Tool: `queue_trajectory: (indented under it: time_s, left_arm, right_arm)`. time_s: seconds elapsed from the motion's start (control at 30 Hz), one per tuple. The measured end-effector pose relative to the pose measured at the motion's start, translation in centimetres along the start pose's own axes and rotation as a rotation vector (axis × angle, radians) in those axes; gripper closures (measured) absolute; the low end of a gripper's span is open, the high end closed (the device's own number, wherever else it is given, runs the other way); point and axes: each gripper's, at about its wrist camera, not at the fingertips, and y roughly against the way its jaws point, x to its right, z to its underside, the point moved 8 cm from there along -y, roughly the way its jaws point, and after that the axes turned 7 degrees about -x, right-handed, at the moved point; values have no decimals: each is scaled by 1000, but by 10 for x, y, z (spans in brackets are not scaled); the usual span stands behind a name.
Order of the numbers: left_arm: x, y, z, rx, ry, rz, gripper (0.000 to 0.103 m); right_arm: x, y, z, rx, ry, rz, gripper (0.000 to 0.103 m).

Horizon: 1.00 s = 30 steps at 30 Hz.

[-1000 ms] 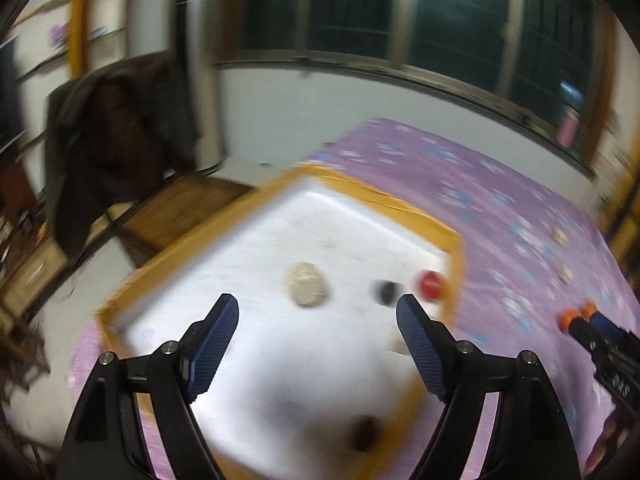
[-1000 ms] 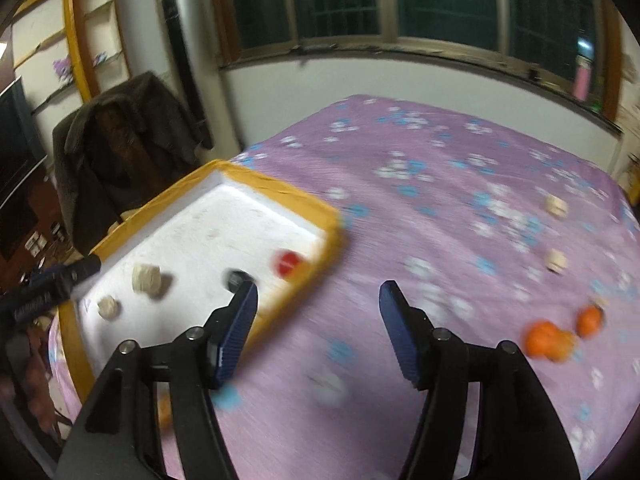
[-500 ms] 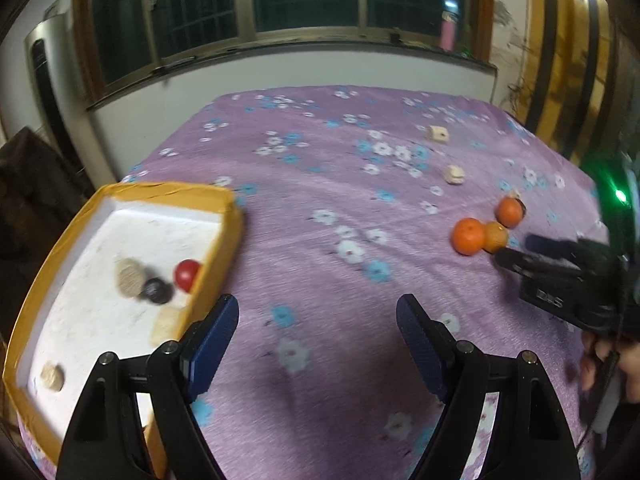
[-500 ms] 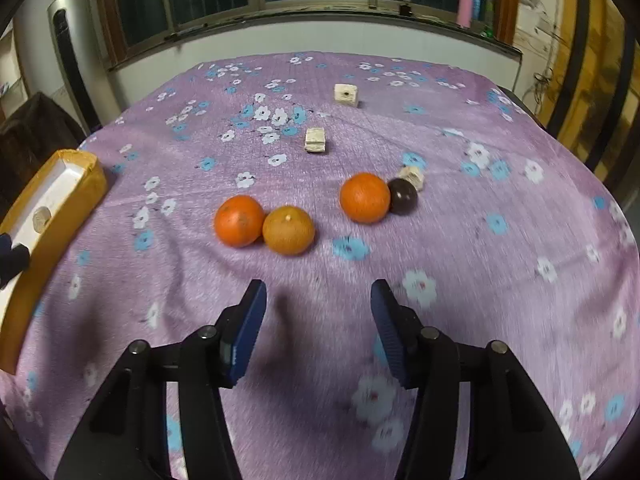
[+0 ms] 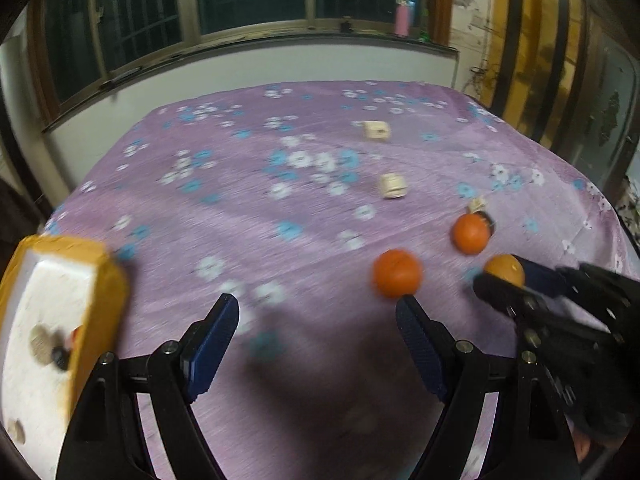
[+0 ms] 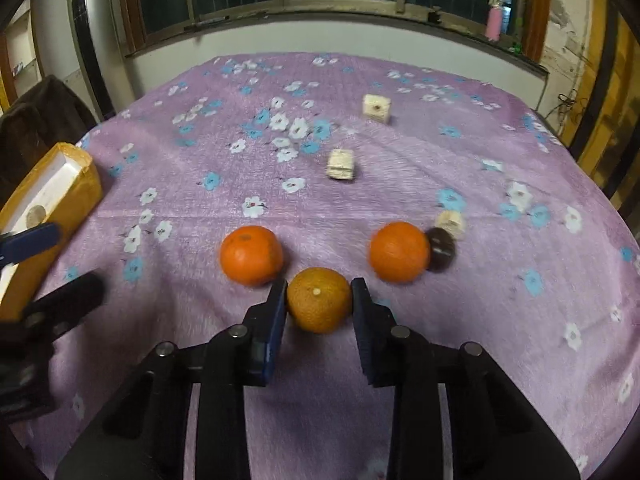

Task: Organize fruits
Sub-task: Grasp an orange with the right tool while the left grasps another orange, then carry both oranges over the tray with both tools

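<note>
Three oranges lie on the purple flowered cloth. My right gripper (image 6: 319, 294) is shut on the yellowish orange (image 6: 319, 299), both pads touching its sides; it also shows in the left wrist view (image 5: 505, 270). A deeper orange one (image 6: 251, 254) lies to its left, another (image 6: 399, 251) to its right beside a dark round fruit (image 6: 441, 249). My left gripper (image 5: 318, 332) is open and empty, above the cloth, left of the oranges. The yellow-rimmed white tray (image 5: 100, 280) holds several small pieces at the far left.
Three pale cubes (image 6: 341, 165) (image 6: 376, 108) (image 6: 450, 222) lie on the cloth behind the oranges. A wall and window stand beyond the table's far edge. A dark jacket (image 6: 36, 120) hangs at the left.
Both grippers swung right from the tray toward the oranges. My right gripper moved forward and closed on the yellowish orange. The left gripper stayed open.
</note>
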Motion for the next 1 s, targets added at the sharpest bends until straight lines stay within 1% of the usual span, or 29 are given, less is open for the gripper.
queue_trajectory:
  time_s: [0.03, 0.1, 0.13, 0.17, 0.2, 0.23, 0.27, 0.3, 0.33, 0.37, 0.43, 0.53, 0.77, 0.83, 0.93, 1.0]
  left_arm:
    - [8, -5, -4, -4, -12, 5, 22]
    - [19, -13, -9, -6, -28, 16, 26]
    - [23, -18, -11, -7, -34, 14, 31]
    - [26, -24, -12, -17, -38, 8, 38]
    - [29, -30, -12, -32, -43, 8, 43]
    - [33, -37, -12, -47, -45, 33, 52]
    - [36, -41, -11, -57, -51, 47, 67]
    - [40, -40, -10, -52, -63, 52, 69]
    - [41, -39, -10, -45, -74, 30, 70]
    - [40, -36, -8, -39, -74, 25, 70]
    - [35, -30, -4, -33, -52, 43, 71]
    - [18, -14, 5, -21, -8, 40, 71]
    - [-14, 19, 33, 2, 52, 4, 71]
    - [-20, 23, 39, 11, 59, -2, 71]
    - [-26, 23, 45, 9, 72, 11, 71]
    - [-28, 21, 47, 7, 77, 19, 71]
  right_arm:
    - [4, 4, 1, 7, -16, -3, 70]
    - [15, 16, 6, 31, -60, -9, 70]
    - [20, 20, 8, 42, -74, -10, 70]
    - [25, 25, 9, 57, -91, -12, 70]
    - [29, 28, 9, 69, -103, -13, 70]
    - [33, 32, 8, 85, -116, -11, 70]
    - [37, 34, 7, 98, -127, -15, 70]
    - [39, 36, 6, 108, -137, -25, 70]
    - [41, 37, 5, 117, -142, -34, 70]
    - [42, 38, 4, 122, -143, -38, 70]
    - [44, 38, 5, 127, -147, -50, 70]
    - [49, 39, 5, 135, -159, -55, 70]
    - [58, 41, 5, 150, -186, -50, 70]
    - [58, 39, 6, 146, -183, -43, 70]
    - [59, 38, 5, 150, -188, -39, 70]
    - [62, 40, 6, 149, -198, -15, 70]
